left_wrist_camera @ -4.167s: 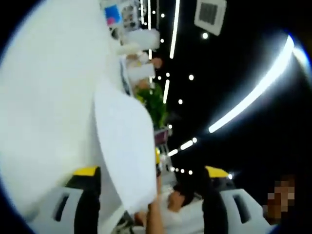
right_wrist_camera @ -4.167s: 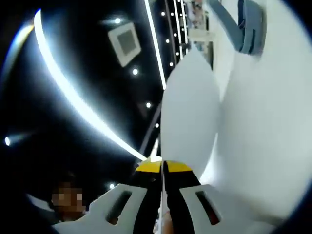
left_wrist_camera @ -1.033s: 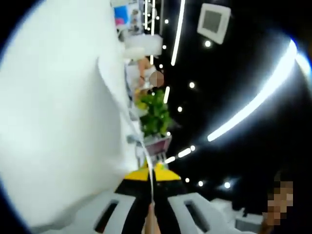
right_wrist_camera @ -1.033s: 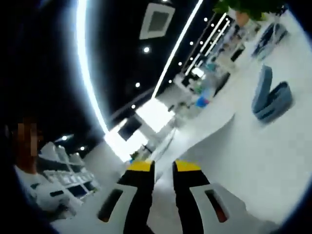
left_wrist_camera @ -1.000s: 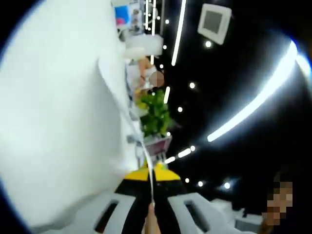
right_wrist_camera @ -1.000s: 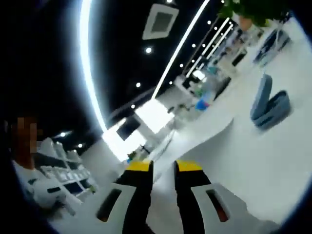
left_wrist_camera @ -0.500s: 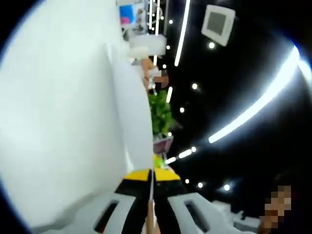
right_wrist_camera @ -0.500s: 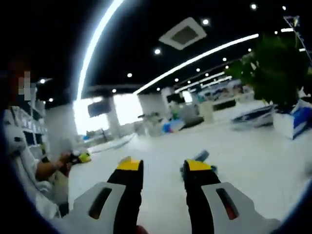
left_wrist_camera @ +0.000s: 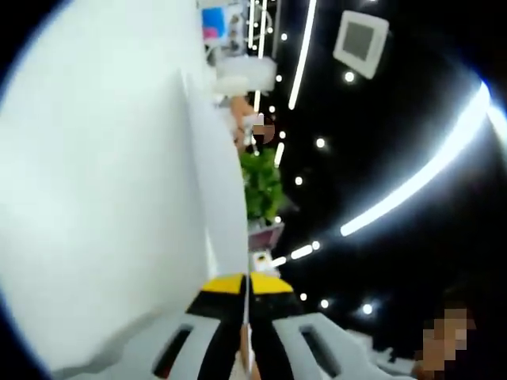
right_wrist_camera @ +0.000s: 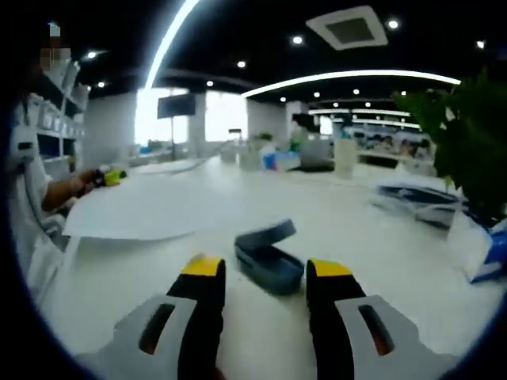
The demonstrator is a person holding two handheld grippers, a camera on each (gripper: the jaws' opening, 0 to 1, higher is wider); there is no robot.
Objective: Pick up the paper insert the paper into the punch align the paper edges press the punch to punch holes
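The thin white sheet of paper (left_wrist_camera: 218, 190) is seen edge-on in the left gripper view, running from the jaw tips toward 12 o'clock beside the white tabletop (left_wrist_camera: 95, 182). It is clamped between the closed yellow-tipped black jaws of the left gripper (left_wrist_camera: 244, 286). In the right gripper view the same sheet (right_wrist_camera: 150, 212) is seen flat above the tabletop (right_wrist_camera: 412, 253), spread toward 10 o'clock, with the left gripper (right_wrist_camera: 112, 176) held in a person's hand (right_wrist_camera: 83, 183) at its far corner. The blue-grey plastic hole punch (right_wrist_camera: 268, 257) rests on the table just beyond the jaws of the right gripper (right_wrist_camera: 267, 275), slightly toward 12 o'clock, its lever raised. The sheet and the punch are near each other, but whether they touch cannot be told. The right gripper's jaws are spread apart with nothing between them. A green leafy plant (right_wrist_camera: 463, 150) stands at 3 o'clock, and bright strip ceiling lights (right_wrist_camera: 348, 77) curve overhead.
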